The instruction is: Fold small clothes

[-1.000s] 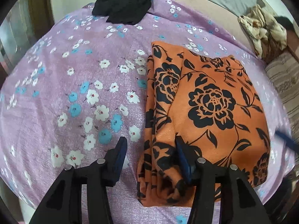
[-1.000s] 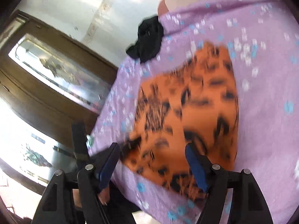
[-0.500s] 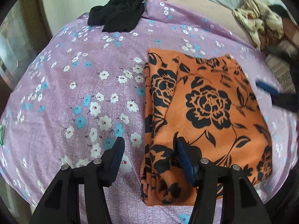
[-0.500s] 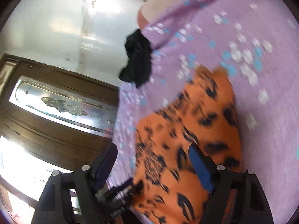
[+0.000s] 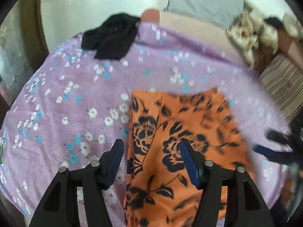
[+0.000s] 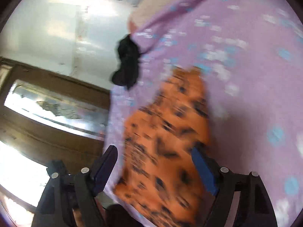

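Observation:
An orange cloth (image 5: 189, 117) with black flowers lies folded on the purple floral sheet (image 5: 75, 98). My left gripper (image 5: 151, 143) hovers above the cloth's left part, its jaws opening, with no pad pressing the fabric. In the right wrist view, the same orange cloth (image 6: 166, 124) is blurred and lies below my right gripper (image 6: 153, 150), which stands open over its near end. The right gripper (image 5: 265, 149) also shows at the cloth's right edge. A black garment (image 5: 111, 37) sits crumpled at the far edge of the sheet.
A crumpled beige patterned cloth (image 5: 251, 36) and a striped cushion (image 5: 284, 87) lie at the far right. Grey fabric (image 5: 204, 1) lies behind the bed. A wooden door with glass panels (image 6: 47, 104) stands past the sheet's left edge (image 6: 111, 124).
My left gripper has lifted and drawn back from the orange cloth while its jaws widened. The right gripper has swung across and rolled, and now sits over the cloth's right end.

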Motion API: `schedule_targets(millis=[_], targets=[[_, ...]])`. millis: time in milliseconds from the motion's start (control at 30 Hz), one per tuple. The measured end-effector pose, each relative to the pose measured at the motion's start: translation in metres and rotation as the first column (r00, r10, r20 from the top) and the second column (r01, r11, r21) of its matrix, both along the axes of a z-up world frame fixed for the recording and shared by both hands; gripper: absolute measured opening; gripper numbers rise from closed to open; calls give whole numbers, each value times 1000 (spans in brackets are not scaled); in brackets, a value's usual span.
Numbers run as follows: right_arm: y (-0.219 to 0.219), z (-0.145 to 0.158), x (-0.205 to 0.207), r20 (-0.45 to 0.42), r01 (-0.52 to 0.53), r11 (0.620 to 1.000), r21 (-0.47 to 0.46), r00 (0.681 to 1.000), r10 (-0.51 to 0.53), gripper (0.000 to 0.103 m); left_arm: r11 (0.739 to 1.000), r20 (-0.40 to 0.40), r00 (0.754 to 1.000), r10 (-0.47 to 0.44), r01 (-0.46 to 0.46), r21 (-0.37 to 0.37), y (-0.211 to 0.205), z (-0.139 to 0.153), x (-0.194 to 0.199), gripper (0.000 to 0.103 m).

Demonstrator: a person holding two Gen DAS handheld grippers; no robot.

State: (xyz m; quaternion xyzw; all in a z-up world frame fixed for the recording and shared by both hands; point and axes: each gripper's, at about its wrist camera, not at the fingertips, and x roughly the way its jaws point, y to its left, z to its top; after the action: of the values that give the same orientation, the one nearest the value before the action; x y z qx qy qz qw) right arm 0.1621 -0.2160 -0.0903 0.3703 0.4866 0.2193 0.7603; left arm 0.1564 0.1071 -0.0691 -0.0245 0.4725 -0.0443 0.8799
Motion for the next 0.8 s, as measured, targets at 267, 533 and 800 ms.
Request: schedule_targets(millis=[267, 533, 800], targets=[[37, -38, -39, -76, -150, 983, -103, 987, 143, 53, 998, -81, 995, 50, -52, -18, 9, -38, 5, 70], [75, -26, -46, -51, -214, 884, -416, 976, 212, 38, 998, -38, 998, 53, -54, -33, 10, -45, -4, 73], [25, -7, -23, -27, -55, 987, -149, 998, 52, 70, 997, -10, 999, 46, -46, -68, 17, -48, -7, 75]])
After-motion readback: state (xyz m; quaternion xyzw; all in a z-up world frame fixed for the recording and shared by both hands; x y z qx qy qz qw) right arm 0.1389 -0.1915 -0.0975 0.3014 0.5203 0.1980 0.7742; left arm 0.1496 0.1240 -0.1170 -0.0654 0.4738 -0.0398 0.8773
